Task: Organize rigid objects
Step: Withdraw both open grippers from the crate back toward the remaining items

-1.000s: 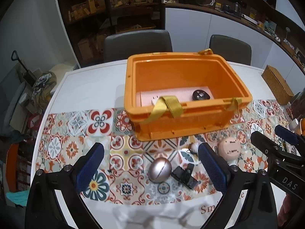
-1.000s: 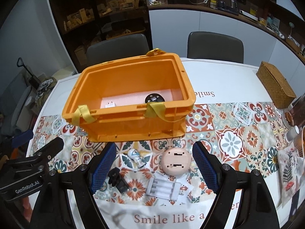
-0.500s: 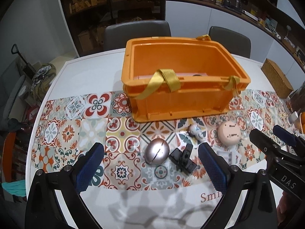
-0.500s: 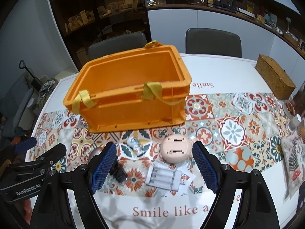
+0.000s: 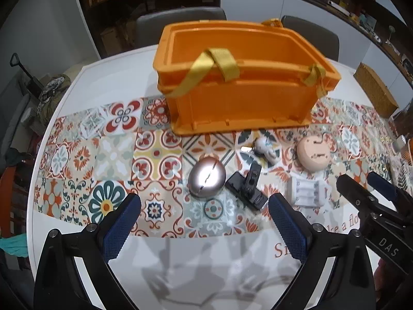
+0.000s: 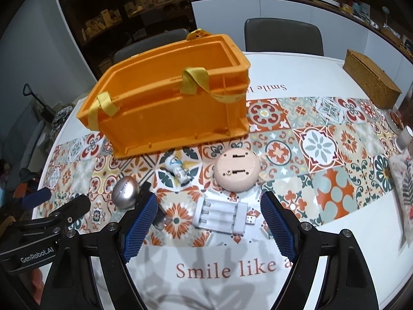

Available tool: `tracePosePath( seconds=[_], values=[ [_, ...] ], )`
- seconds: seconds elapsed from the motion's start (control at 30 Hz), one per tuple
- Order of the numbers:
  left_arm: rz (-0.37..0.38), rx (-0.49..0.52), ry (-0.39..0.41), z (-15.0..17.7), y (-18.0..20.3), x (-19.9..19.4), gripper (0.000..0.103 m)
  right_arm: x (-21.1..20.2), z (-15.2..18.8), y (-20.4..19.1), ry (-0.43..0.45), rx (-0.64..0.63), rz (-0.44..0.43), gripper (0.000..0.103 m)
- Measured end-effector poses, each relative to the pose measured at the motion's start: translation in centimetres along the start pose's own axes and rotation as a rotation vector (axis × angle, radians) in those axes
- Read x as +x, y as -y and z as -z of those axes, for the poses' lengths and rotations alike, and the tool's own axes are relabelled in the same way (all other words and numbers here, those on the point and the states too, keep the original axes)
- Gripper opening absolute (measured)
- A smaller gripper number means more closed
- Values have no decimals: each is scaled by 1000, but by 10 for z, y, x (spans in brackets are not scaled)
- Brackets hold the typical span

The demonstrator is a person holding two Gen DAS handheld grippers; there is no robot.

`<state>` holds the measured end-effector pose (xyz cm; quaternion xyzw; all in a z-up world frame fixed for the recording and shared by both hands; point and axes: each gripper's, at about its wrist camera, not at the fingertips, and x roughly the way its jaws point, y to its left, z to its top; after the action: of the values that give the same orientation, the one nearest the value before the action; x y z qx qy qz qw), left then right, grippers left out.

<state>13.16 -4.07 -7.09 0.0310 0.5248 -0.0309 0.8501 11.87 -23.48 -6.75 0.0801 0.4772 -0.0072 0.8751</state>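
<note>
An orange crate with yellow straps stands on the tiled runner; it also shows in the right wrist view. In front of it lie a silver egg-shaped object, a black clip-like device, a small white figurine, a round peach disc and a white battery holder. My left gripper is open and empty just before the silver egg. My right gripper is open and empty, its fingers either side of the battery holder.
A wicker box sits at the table's far right. Two grey chairs stand behind the table. Cups and a cloth lie at the right edge. The white table front carries printed text.
Both grippers have dropped lower and closer to the objects on the table. The crate's inside, with a black item and a white one, is no longer visible over its rim.
</note>
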Motion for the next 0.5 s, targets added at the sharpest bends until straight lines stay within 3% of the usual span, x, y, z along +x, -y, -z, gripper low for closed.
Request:
tracePosePath(
  seconds=[0.5],
  values=[
    [-21,35,-80,25,1,34,101,35,30,9,-84,40,-14,84]
  ],
)
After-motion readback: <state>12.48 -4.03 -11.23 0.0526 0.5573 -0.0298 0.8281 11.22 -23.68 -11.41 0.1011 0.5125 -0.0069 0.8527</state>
